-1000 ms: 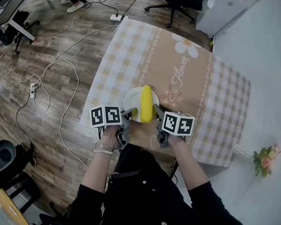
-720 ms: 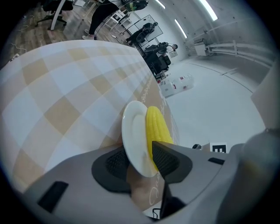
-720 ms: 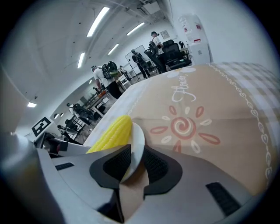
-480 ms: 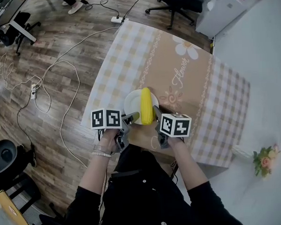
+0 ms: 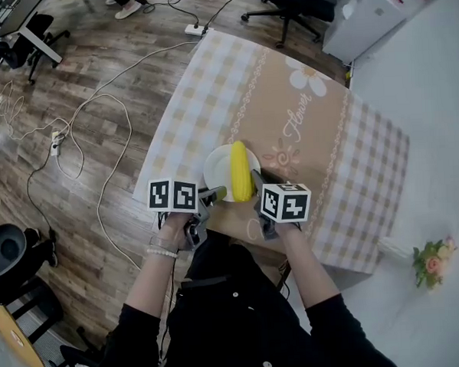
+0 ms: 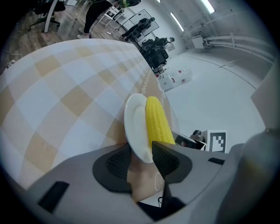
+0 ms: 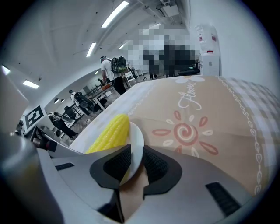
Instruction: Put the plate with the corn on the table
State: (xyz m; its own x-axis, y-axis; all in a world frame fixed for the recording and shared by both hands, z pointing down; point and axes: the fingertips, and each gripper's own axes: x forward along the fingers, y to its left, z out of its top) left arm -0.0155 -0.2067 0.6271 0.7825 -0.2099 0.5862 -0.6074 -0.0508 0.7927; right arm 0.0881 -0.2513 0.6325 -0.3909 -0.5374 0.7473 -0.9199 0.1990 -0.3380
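left gripper just spread its jaws round the plate rim, so ease the right gripper off its pinch slowly, the corn might roll.

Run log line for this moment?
plate with corn on table | left gripper just opened, plate between | right gripper shut on plate

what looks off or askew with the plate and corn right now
Nothing stands out. The corn lies whole along the middle of the plate, nothing is spilled, and the plate looks flat on the tablecloth. The one thing to note is that it sits close to the cloth's near edge.
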